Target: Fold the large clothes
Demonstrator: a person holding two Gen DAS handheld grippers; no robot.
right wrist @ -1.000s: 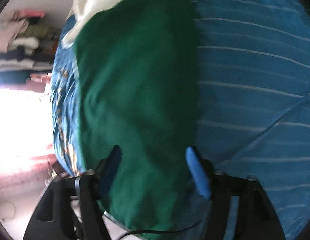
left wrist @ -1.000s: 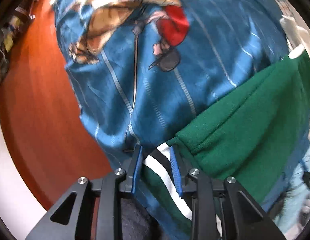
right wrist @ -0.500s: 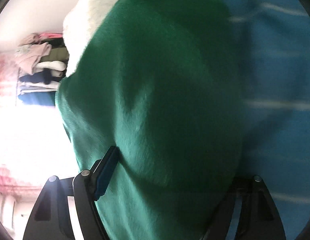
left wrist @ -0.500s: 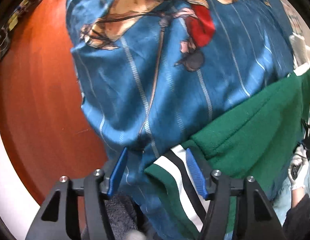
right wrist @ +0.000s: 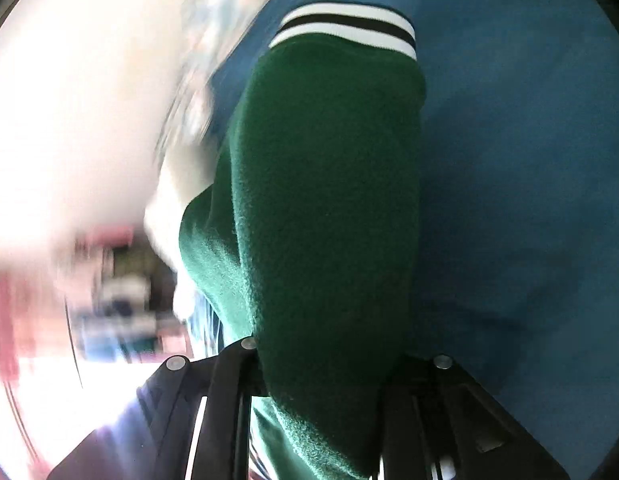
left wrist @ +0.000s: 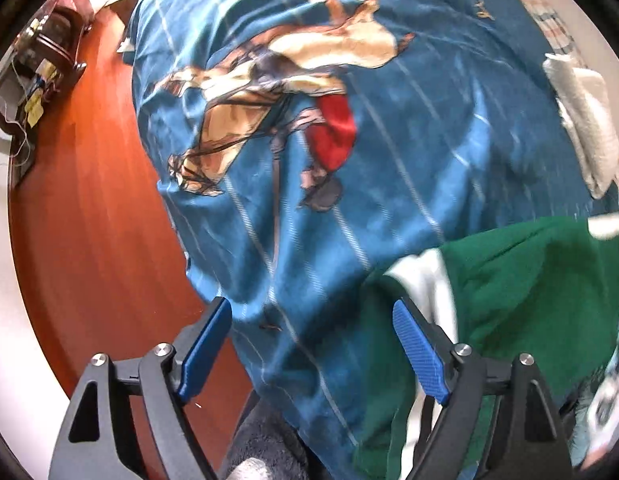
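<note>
A green garment with a white and black striped cuff lies on a blue bedsheet printed with a horse and rider. My left gripper points down above the sheet. Its jaws are opening, and its blue pads stand wide apart and press on nothing. The striped edge lies loose by the right-hand pad. In the right wrist view, a green sleeve ending in the striped cuff hangs out from my right gripper. Those jaws are closing on the fabric, which hides the pads.
An orange-brown wooden floor runs along the left of the bed, with a dark wooden stand at its far end. A white folded towel lies on the sheet at the right. The blurred right wrist view shows stacked clothes.
The left gripper let go of the striped cuff, spread wide and rose away from the sheet. The right gripper's jaws closed in on the green fabric, and its view swung.
</note>
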